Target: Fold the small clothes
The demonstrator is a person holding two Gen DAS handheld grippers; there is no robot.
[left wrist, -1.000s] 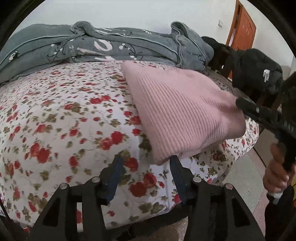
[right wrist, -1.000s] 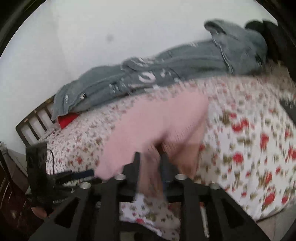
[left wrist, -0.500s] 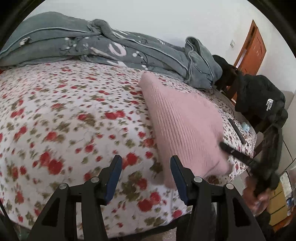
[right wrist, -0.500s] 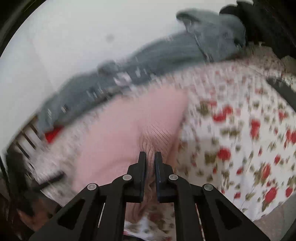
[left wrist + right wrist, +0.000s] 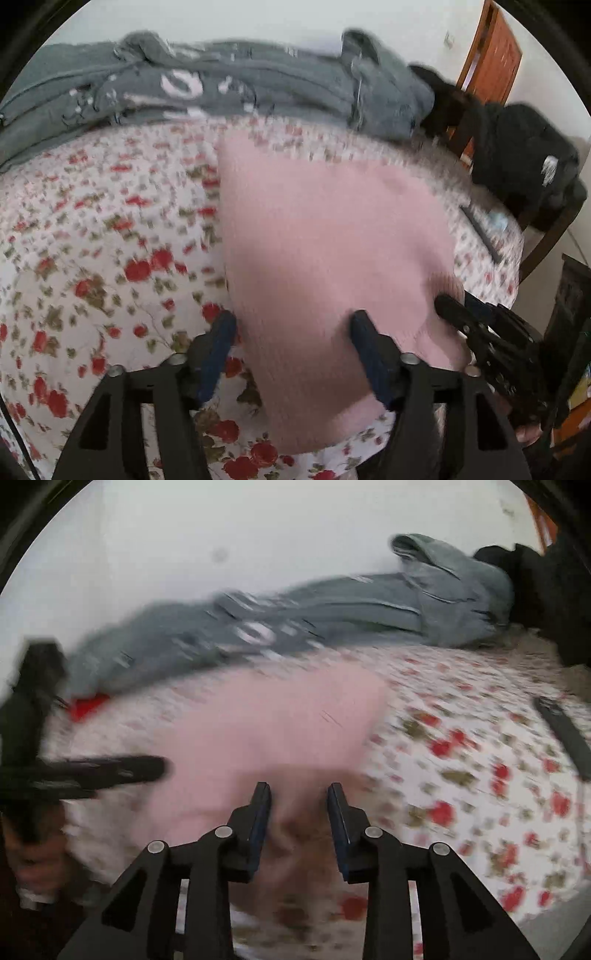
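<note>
A folded pink knit garment (image 5: 325, 251) lies on the floral bedsheet (image 5: 92, 229) near the bed's front edge; it also shows in the right wrist view (image 5: 280, 720). My left gripper (image 5: 291, 325) is open, its jaws over the garment's near left corner. My right gripper (image 5: 298, 797) is open and empty at the garment's near edge; it also shows at the garment's right corner in the left wrist view (image 5: 458, 306). Both views are motion-blurred.
A grey blanket (image 5: 229, 88) is heaped along the wall at the back of the bed. A black jacket (image 5: 524, 155) hangs on a chair at the right, by a wooden door (image 5: 491, 62). A dark remote (image 5: 565, 734) lies on the sheet.
My right gripper has opened and let go of the pink garment, which now lies flat. My left gripper has moved right, over the garment's near corner.
</note>
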